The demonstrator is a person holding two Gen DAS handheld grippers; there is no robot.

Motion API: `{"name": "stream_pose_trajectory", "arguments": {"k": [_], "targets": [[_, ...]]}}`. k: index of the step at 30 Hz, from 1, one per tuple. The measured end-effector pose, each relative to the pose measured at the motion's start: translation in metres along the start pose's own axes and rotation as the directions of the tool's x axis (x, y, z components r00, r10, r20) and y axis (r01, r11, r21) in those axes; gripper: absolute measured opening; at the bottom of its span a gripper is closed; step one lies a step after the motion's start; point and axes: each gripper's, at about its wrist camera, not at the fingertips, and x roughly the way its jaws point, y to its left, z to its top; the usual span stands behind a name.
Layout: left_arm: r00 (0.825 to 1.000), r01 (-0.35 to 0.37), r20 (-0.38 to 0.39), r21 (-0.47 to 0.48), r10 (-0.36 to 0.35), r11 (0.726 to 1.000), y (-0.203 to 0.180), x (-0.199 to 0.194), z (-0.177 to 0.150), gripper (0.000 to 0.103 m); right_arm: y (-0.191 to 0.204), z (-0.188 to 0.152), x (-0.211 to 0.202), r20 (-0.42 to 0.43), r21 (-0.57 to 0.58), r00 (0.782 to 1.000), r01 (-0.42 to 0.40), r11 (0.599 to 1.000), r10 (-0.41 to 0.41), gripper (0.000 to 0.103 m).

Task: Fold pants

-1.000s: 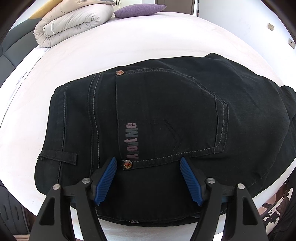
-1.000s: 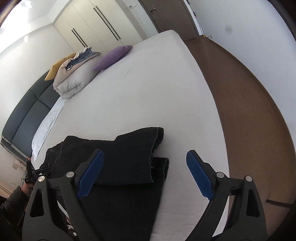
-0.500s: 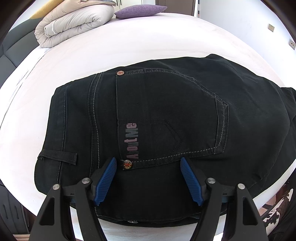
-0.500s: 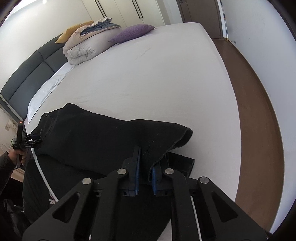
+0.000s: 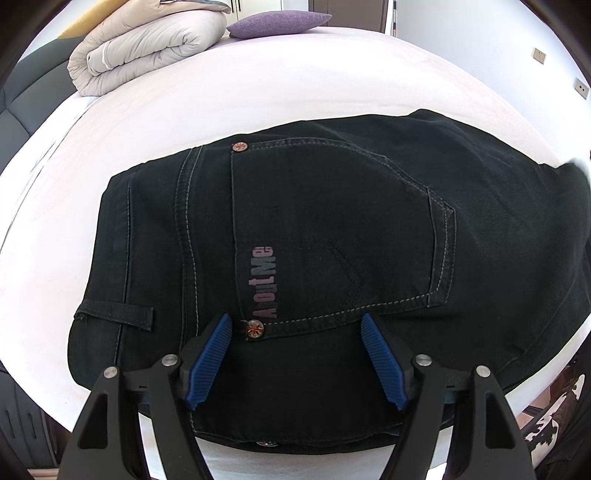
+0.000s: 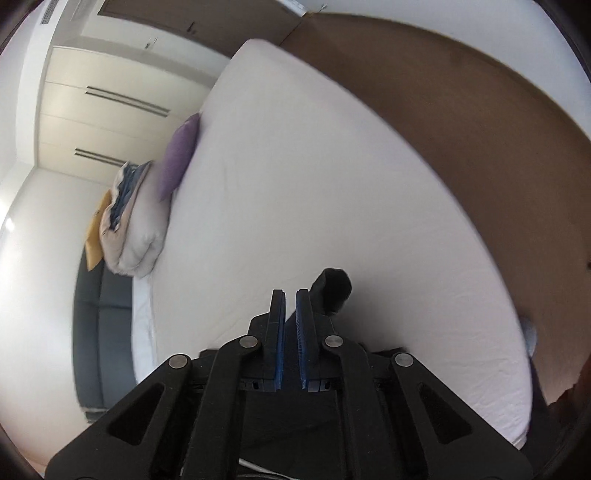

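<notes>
Left wrist: pants (image 5: 332, 240) pocket lettering, right wrist: wardrobe (image 6: 92, 110), floor (image 6: 480, 129)

The black pants (image 5: 332, 236) lie flat on the white bed (image 5: 258, 96), back pocket up, waistband toward the left. The left gripper (image 5: 295, 332) hangs over the near part of the pants with its blue jaws wide apart, one on each side of the pocket's lower corner rivet (image 5: 255, 328). Beyond the pants, at the far left of the bed, sits a folded beige duvet (image 5: 144, 48), with a purple cushion (image 5: 277, 22) just to its right.
</notes>
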Motion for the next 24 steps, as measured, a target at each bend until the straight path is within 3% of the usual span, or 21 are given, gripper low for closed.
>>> {"name": "stream_pose_trajectory", "arguments": {"k": [3, 4, 7, 11, 13, 14, 16, 19, 20, 22, 24], "targets": [[1.0, 0.002, 0.001, 0.004, -0.002, 1.0, 0.002, 0.002, 0.001, 0.076, -0.022, -0.011, -0.021, 0.134, -0.012, 0.989, 0.069, 0.998, -0.067, 0.038], [1.0, 0.003, -0.001, 0.006, -0.003, 1.0, 0.002, 0.002, 0.001, 0.076, -0.03, -0.014, -0.024, 0.149, 0.004, 0.988, 0.051, 0.999, -0.051, 0.058], [1.0, 0.002, -0.001, 0.005, -0.002, 1.0, 0.003, 0.003, 0.002, 0.077, -0.042, -0.041, -0.042, 0.197, 0.027, 0.979, -0.062, 0.998, 0.056, 0.07], [1.0, 0.002, 0.001, 0.001, -0.002, 1.0, 0.006, 0.002, 0.001, 0.077, -0.042, -0.094, -0.032, 0.083, 0.011, 0.966, -0.248, 0.969, 0.246, 0.072], [1.0, 0.0, -0.001, 0.001, 0.0, 1.0, 0.006, 0.002, 0.001, 0.077, -0.038, -0.123, -0.009, 0.012, 0.036, 0.961, -0.277, 0.96, 0.277, 0.072], [1.0, -0.001, -0.002, 0.001, 0.001, 1.0, 0.005, 0.002, 0.0, 0.077, -0.037, -0.133, 0.004, -0.015, 0.043, 0.97, -0.244, 0.969, 0.244, 0.072], [1.0, -0.004, -0.005, 0.003, 0.005, 1.0, 0.003, 0.002, 0.0, 0.077, -0.037, -0.141, 0.015, 0.031, -0.001, 0.992, -0.124, 0.992, 0.124, 0.072], [1.0, -0.005, -0.001, 0.0, 0.005, 1.0, 0.001, 0.001, -0.001, 0.077, -0.015, -0.136, 0.009, 0.191, -0.222, 0.981, 0.066, 0.973, -0.023, 0.072], [1.0, -0.004, 0.002, -0.002, 0.004, 1.0, 0.0, 0.002, -0.002, 0.077, -0.008, -0.132, 0.008, 0.206, -0.289, 0.978, 0.081, 0.954, -0.02, 0.072], [1.0, -0.002, 0.007, -0.004, 0.002, 1.0, 0.0, 0.002, -0.004, 0.078, -0.005, -0.12, 0.003, 0.161, -0.378, 0.986, 0.026, 0.925, 0.038, 0.072], [1.0, -0.002, 0.009, -0.003, 0.002, 1.0, 0.0, 0.002, -0.006, 0.078, 0.003, -0.11, 0.016, 0.091, -0.419, 0.996, 0.031, 0.908, 0.008, 0.072]]}}
